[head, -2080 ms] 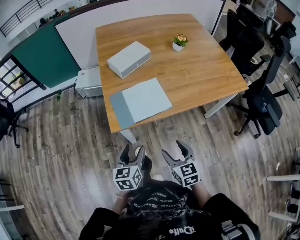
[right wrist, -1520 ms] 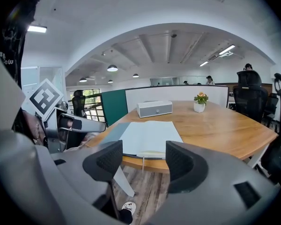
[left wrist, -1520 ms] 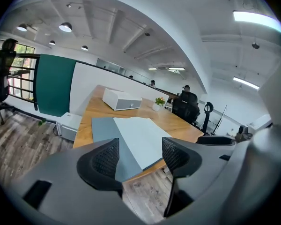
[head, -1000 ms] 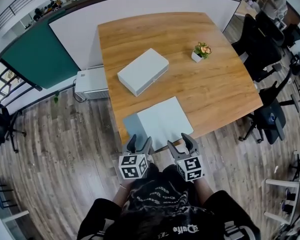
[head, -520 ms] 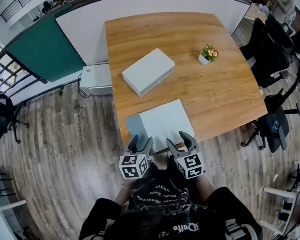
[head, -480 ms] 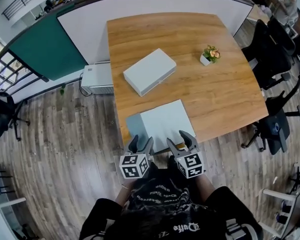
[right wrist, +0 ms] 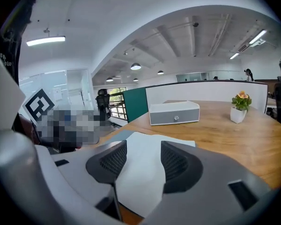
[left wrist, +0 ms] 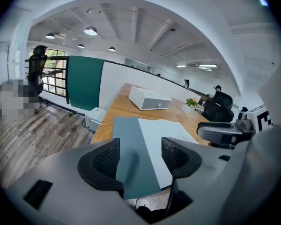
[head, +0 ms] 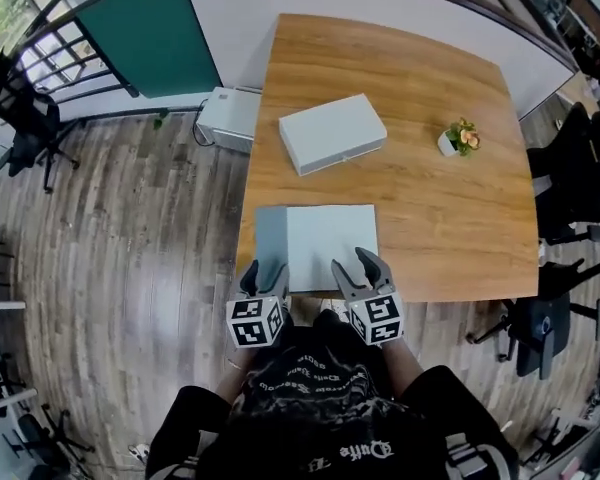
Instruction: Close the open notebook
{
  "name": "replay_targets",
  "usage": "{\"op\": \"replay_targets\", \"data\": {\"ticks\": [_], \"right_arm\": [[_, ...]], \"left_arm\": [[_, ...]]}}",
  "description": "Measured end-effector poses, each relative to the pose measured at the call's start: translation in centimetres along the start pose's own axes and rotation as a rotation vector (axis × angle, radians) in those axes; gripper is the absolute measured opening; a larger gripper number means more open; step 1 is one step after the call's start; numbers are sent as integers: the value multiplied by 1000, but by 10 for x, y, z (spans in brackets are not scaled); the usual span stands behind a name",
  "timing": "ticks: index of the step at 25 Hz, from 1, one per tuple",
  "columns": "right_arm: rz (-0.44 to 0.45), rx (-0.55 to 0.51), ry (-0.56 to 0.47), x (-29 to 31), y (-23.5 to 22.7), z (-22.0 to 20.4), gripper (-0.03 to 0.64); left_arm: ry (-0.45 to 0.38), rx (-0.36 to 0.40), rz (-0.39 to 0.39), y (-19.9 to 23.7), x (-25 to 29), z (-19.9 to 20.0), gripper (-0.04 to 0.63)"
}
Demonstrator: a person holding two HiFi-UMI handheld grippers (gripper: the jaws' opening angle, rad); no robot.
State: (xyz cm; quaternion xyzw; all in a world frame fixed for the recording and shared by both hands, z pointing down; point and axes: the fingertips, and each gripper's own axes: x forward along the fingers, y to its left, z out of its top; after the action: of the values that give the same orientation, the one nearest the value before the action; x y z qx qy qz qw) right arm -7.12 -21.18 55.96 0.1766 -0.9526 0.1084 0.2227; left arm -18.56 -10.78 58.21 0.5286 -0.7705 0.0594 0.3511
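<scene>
Wooden table (head: 435, 218), head view. The notebook (head: 325, 248) lies open and flat at the table's 6 o'clock edge, with its grey-blue cover leaf at 9 o'clock and its white page at 3 o'clock. A white box (head: 332, 133) sits near, at 12 o'clock from the notebook. A small potted plant (head: 461, 138) stands well apart at 2 o'clock.

Left gripper (head: 264, 276): at the near edge, over the cover leaf's 6 o'clock corner. Its jaws stand wide apart. The cover leaf shows in the gap between them, but the pads do not press on it and nothing is held.

Right gripper (head: 358, 268): over the white page's near edge. Its jaws are closing but still partly apart. The white page shows between them, with neither pad clamped on it.
</scene>
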Motion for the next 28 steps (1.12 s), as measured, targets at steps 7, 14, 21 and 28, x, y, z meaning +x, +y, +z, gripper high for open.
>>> {"op": "replay_targets", "data": {"ticks": [7,14,21,28], "right_arm": [[103,-28,-8,10,-16,0,218],[163,-87,-21,16,-14,7,219],[184,-95,-2,9,-17,-2,221],[172,-91,5,-1,-20,-10,222]], "left_arm": [[-36,-96,196,12,-14,-14,250],[17,-288,389,34,-26,-49,278],[86,-384,454,41,-23,-82,278],[89,-366,456,33,-19,-82,167]]}}
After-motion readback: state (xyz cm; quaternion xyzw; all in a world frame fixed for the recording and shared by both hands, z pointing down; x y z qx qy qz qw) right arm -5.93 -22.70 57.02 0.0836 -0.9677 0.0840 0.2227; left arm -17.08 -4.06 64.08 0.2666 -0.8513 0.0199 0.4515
